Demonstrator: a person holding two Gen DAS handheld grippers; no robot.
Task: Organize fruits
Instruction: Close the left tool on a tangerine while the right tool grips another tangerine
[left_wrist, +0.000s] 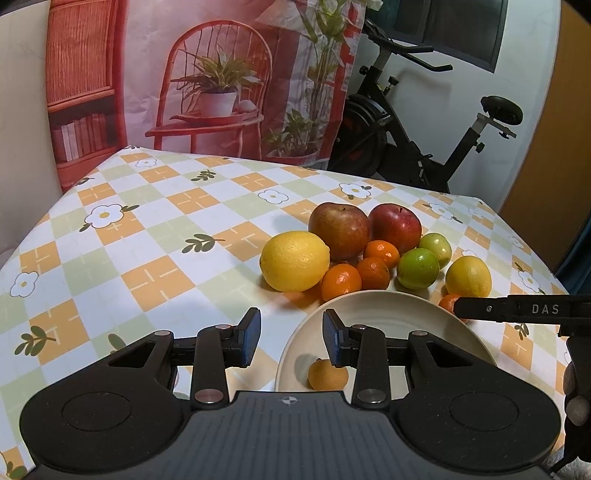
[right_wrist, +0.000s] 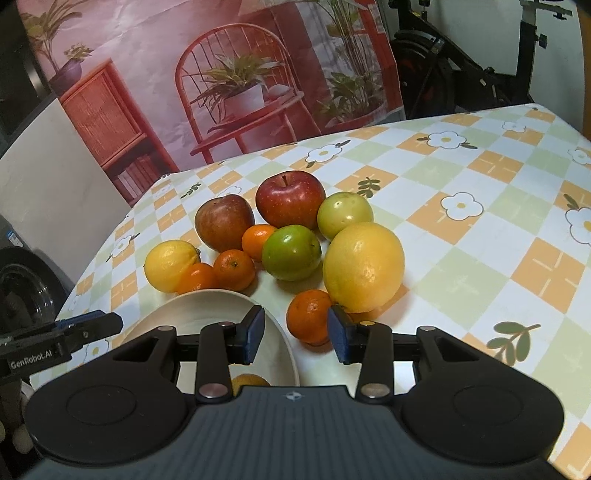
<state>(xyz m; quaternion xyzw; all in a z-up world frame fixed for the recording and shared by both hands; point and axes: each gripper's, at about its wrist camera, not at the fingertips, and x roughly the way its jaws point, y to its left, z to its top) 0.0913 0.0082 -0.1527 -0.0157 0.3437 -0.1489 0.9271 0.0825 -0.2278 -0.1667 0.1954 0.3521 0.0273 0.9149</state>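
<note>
A heap of fruit lies on the checked tablecloth: two apples (right_wrist: 290, 199), two lemons (right_wrist: 364, 267), two green fruits (right_wrist: 291, 253) and several mandarins (right_wrist: 234, 269). A cream plate (left_wrist: 388, 299) in front of the heap holds one small yellow-orange fruit (left_wrist: 328, 374). My left gripper (left_wrist: 291, 338) hovers open and empty over the plate's left rim. My right gripper (right_wrist: 296, 334) is open at the plate's (right_wrist: 207, 310) right rim. A mandarin (right_wrist: 309, 315) sits on the cloth just ahead of its pads, close to the right one and clear of the left one.
A printed backdrop (left_wrist: 221, 74) hangs behind the table, with an exercise bike (left_wrist: 406, 122) to its right. The table's far edge (left_wrist: 258, 162) runs behind the fruit. Bare cloth (left_wrist: 129, 240) lies left of the heap, and more of it (right_wrist: 498, 221) to the right.
</note>
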